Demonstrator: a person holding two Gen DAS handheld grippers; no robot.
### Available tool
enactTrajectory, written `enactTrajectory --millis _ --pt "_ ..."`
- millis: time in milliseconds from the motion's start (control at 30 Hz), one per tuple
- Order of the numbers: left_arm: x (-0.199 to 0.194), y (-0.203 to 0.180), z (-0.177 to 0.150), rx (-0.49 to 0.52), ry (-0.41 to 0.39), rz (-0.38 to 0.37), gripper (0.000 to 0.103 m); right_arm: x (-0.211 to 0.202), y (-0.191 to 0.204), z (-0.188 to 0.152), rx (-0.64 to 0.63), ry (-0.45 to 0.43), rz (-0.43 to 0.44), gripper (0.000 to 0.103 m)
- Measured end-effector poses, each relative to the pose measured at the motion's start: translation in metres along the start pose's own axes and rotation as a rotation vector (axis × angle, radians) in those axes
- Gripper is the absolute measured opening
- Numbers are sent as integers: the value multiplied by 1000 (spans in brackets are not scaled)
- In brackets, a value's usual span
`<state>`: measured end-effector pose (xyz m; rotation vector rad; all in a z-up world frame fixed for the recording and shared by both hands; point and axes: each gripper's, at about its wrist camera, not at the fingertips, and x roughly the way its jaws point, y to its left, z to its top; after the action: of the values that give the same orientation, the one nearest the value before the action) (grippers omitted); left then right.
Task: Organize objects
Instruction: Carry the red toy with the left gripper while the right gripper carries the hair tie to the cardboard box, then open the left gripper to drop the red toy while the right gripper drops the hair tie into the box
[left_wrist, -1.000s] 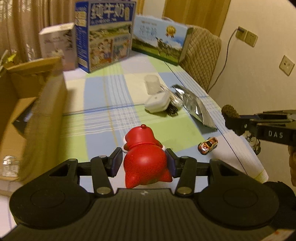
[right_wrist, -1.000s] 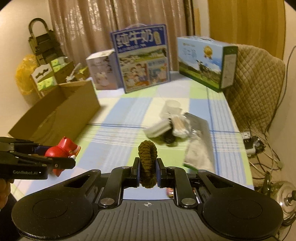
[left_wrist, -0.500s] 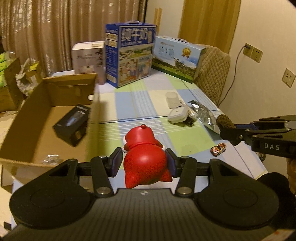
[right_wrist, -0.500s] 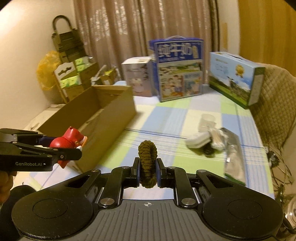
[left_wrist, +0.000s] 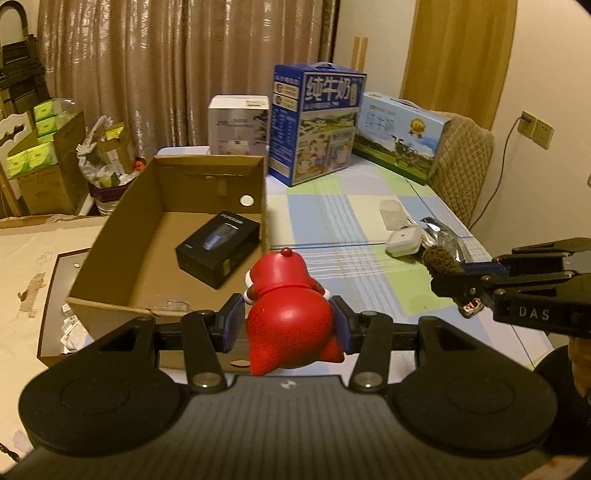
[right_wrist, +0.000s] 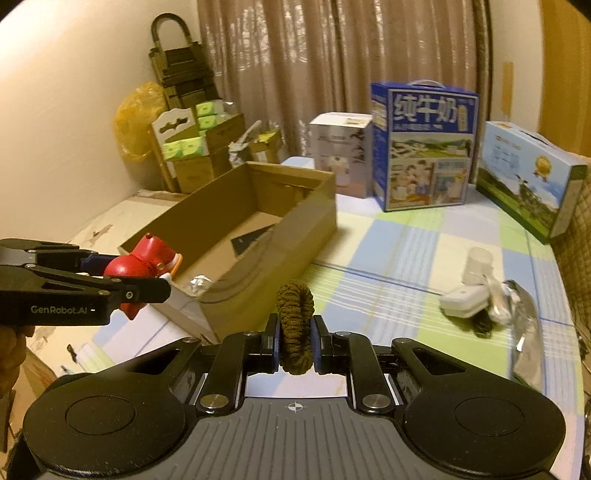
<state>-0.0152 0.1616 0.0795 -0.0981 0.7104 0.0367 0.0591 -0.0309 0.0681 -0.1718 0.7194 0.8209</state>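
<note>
Red figurine (left_wrist: 290, 319) clamped in left claw (left_wrist: 288, 326); right claw (right_wrist: 294, 341) pinches scrunchie (right_wrist: 294, 325).

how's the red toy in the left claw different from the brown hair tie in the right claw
The red toy is glossy, hard-looking and bulky, keeping the left claw partly spread; the brown hair tie is a fuzzy, dull loop, pinched narrow in the right claw. Both are gripped and held above the table, near the cardboard box.

Left wrist view close behind its jaws, angled down over the open brown cardboard box (left_wrist: 125, 254) from its near end, right wrist view from the box's right, facing it across the checked desk (right_wrist: 399, 258), both sharing box and upright blue milk carton (left_wrist: 317, 122).
</note>
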Motion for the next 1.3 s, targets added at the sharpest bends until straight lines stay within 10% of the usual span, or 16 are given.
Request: enactTrajectory --millis 1200,1300 --pt "70 135 45 -37 26 104 45 135 59 73 33 42 118 13" --pt "77 140 45 -56 18 123 61 139 58 73 45 45 120 13"
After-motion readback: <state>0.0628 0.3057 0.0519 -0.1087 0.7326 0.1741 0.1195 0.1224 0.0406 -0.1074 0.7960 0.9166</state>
